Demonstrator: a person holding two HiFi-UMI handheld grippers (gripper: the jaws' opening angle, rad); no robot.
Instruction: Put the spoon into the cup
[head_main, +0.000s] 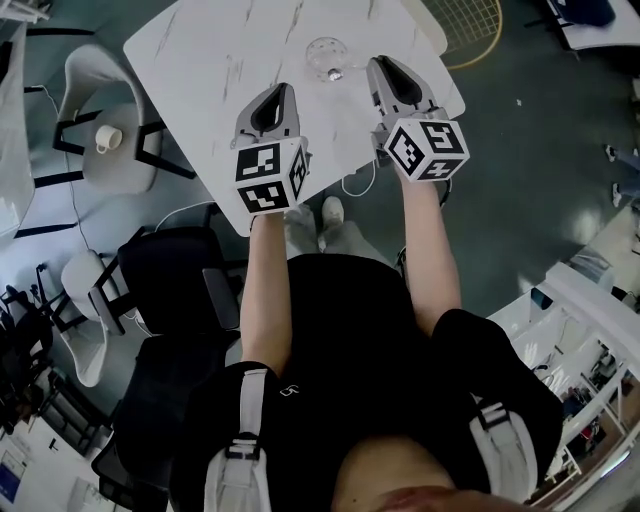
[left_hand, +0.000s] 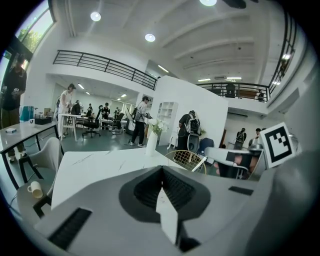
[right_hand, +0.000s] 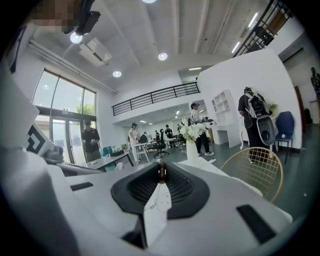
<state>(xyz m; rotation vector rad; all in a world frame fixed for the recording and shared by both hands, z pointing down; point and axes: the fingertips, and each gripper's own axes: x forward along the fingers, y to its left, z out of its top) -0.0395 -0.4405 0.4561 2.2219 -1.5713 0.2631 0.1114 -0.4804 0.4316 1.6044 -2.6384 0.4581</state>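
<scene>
1. The cup (head_main: 328, 52), a clear glass, stands on the white marbled table (head_main: 200, 60) in the upper middle of the head view. It sits between the tips of the two grippers.
2. The right gripper (head_main: 380, 65) is just to the right of the cup, with its jaws drawn nearly together. In the right gripper view a small dark brown thing sits pinched at their tips. I take it for the end of the spoon (right_hand: 161, 171), but so little of it shows that I can't be sure.
3. The left gripper (head_main: 281, 92) is near the cup's lower left. Its jaws are closed tip to tip with nothing between them, and only tabletop shows through the gap behind.
4. A tiny bright speck (head_main: 335, 73) lies at the cup's lower edge in the head view, too small to name.
5. As I judge it, the pick-up is done and the spoon is not yet in the cup. What's left is to bring it over the rim, lower it in and let go.
</scene>
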